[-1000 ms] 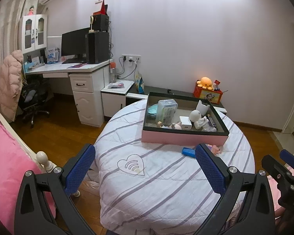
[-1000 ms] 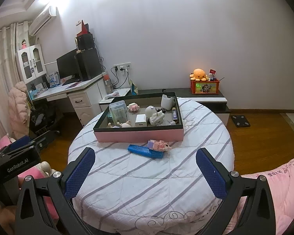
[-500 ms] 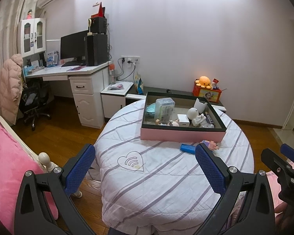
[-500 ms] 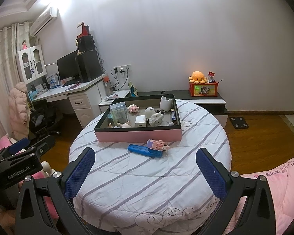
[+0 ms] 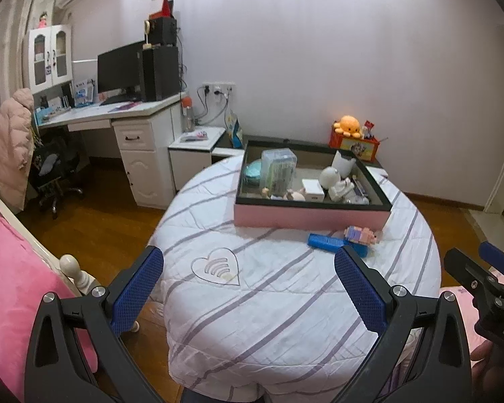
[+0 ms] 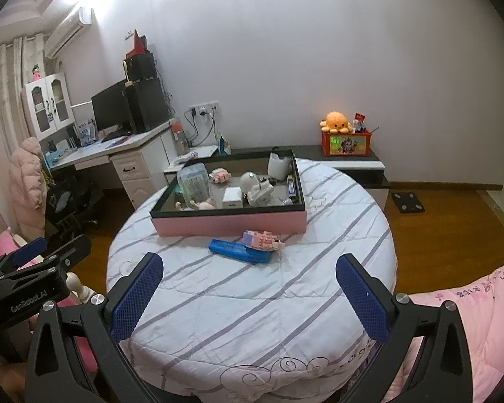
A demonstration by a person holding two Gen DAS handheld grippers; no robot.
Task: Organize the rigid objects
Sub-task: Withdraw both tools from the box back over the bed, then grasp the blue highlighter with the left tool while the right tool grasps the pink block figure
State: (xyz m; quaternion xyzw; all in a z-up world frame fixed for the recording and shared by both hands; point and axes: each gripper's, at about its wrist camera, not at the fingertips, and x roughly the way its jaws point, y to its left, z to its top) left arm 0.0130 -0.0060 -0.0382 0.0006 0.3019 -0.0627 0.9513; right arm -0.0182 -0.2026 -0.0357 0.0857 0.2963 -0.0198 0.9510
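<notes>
Left wrist view: the left tongs (image 5: 248, 285) stand spread wide with nothing between them, hovering over the near edge of the round, stripe-covered counter (image 5: 285, 302). The pink-walled tray (image 5: 312, 218) sits at 12 o'clock on the counter. Just in front of it, at about 1 o'clock, lie two loose things touching one another: one blue bar (image 5: 332, 243) and one pink brick toy (image 5: 361, 234). The right tongs (image 5: 487, 275) show at 3 o'clock, off the counter's edge; from here I cannot tell their state.

Right wrist view: the right tongs (image 6: 248, 285) are likewise released and empty, well short of the objects. The blue bar (image 6: 240, 251) lies at 12 o'clock with the pink brick toy (image 6: 262, 239) resting on its far edge. Both look like light, stiff plastic. The bar is long and flat, so a pinch across its narrow width near the middle should hold. The brick toy is likely snap-together and could shed pieces, so its blocky body seems the safer hold. Inside the tray I count one clear box (image 6: 195, 184), one white cube (image 6: 232, 197), one white figure (image 6: 257, 188), one white cup (image 6: 279, 166), plus small bits too tiny to count.
</notes>
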